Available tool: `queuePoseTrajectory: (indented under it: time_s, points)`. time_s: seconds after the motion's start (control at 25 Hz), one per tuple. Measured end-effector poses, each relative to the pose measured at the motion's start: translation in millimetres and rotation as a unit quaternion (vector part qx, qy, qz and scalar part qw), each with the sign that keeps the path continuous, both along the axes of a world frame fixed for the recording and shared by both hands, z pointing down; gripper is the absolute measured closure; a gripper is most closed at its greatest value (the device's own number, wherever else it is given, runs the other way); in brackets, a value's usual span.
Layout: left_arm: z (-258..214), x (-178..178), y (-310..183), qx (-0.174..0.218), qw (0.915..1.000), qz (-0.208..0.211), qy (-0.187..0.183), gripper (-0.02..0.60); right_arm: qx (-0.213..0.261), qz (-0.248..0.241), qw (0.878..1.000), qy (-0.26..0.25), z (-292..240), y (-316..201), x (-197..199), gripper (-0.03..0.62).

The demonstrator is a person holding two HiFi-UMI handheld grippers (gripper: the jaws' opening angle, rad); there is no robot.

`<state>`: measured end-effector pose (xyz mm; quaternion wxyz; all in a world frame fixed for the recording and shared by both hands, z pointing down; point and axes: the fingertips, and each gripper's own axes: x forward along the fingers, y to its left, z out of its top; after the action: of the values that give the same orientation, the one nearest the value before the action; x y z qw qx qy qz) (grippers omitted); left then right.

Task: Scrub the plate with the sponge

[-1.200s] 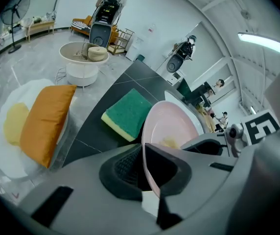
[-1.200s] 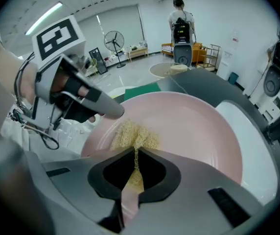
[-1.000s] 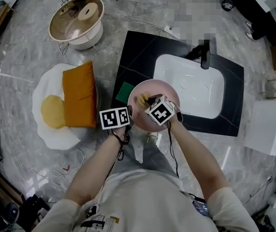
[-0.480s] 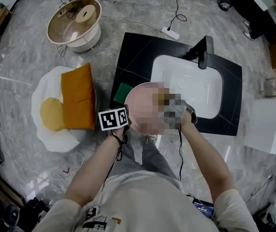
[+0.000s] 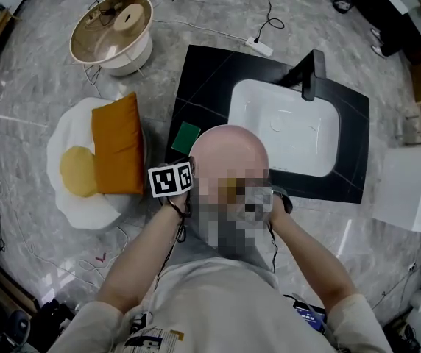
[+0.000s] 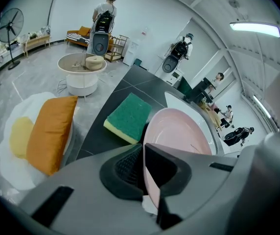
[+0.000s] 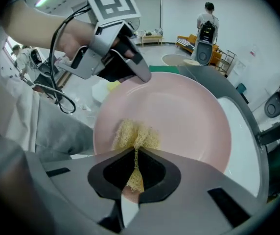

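Observation:
A pink plate is held tilted over the black counter's front edge. My left gripper is shut on its left rim. In the left gripper view the rim sits between the closed jaws. My right gripper is shut on a yellow mesh scrubber, which presses on the plate's face near its near rim. In the head view a mosaic patch hides most of the right gripper; the scrubber peeks out. A green-and-yellow sponge lies flat on the counter left of the plate, untouched.
A black counter holds a white sink with a black faucet. To the left on the floor lie an orange cushion on an egg-shaped mat and a round table. A white box stands right.
My right gripper has carried the yellow scrubber across the plate, first to the right, then back toward the near rim. The left gripper and the plate have stayed in place.

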<state>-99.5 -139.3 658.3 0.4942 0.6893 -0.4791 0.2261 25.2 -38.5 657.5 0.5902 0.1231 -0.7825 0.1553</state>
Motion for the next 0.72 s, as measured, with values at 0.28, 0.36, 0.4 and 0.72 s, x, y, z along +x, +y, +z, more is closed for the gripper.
queuePoseTrajectory:
  time_s: [0.28,0.36,0.4,0.72]
  points:
    - [-1,3,17,-0.003,0.9997,0.024,0.004,0.555,-0.012,-0.018,0.998,-0.056,2,12,-53,0.549]
    - [-1,6,22,-0.004,0.9992,0.038,0.009,0.555,-0.013,-0.025,0.998,-0.062,3,3,-61,0.549]
    - [-1,8,24,-0.004,0.9989,0.047,0.01,0.555,-0.011,-0.027,0.998,-0.064,3,-3,-64,0.549]
    - [0,8,35,-0.008,0.9988,0.045,0.017,0.555,0.05,-0.001,0.998,-0.042,2,-79,-54,0.548]
